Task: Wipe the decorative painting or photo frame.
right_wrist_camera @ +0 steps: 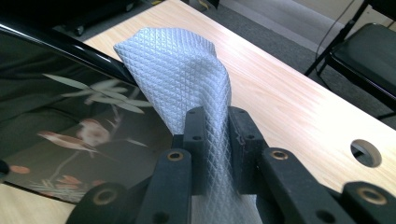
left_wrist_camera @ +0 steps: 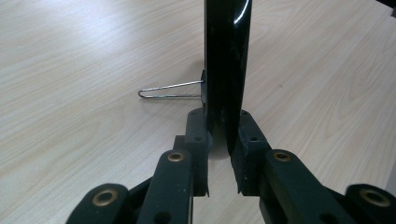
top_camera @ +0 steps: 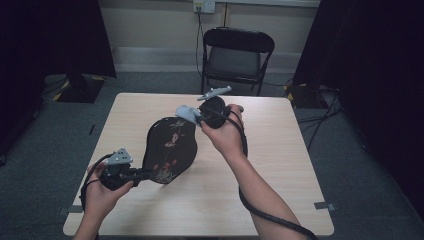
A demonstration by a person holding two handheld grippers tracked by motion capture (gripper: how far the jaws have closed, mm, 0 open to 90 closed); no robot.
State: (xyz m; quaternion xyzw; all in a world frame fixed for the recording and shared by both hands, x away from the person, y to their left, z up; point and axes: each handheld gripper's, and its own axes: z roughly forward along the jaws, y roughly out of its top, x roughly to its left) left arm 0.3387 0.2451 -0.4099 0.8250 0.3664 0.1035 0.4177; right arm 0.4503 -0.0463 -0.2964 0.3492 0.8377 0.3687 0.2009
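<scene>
A black lacquered oval plate [top_camera: 170,147] painted with birds and flowers stands on edge on the table. My left gripper [top_camera: 142,173] is shut on its lower rim. In the left gripper view the plate's thin edge [left_wrist_camera: 226,56] rises between the jaws of the left gripper [left_wrist_camera: 223,135], and a wire stand [left_wrist_camera: 168,91] sticks out from its back. My right gripper [top_camera: 197,117] is shut on a grey cloth [top_camera: 186,113] at the plate's top rim. In the right gripper view the quilted cloth [right_wrist_camera: 182,70] drapes over the rim of the plate [right_wrist_camera: 70,116] from the right gripper [right_wrist_camera: 215,126].
The light wooden table [top_camera: 280,150] has bare surface around the plate, and a round hole [right_wrist_camera: 365,152] near one edge. A black folding chair [top_camera: 237,55] stands behind the far edge. Dark curtains hang at both sides, and cables lie on the floor.
</scene>
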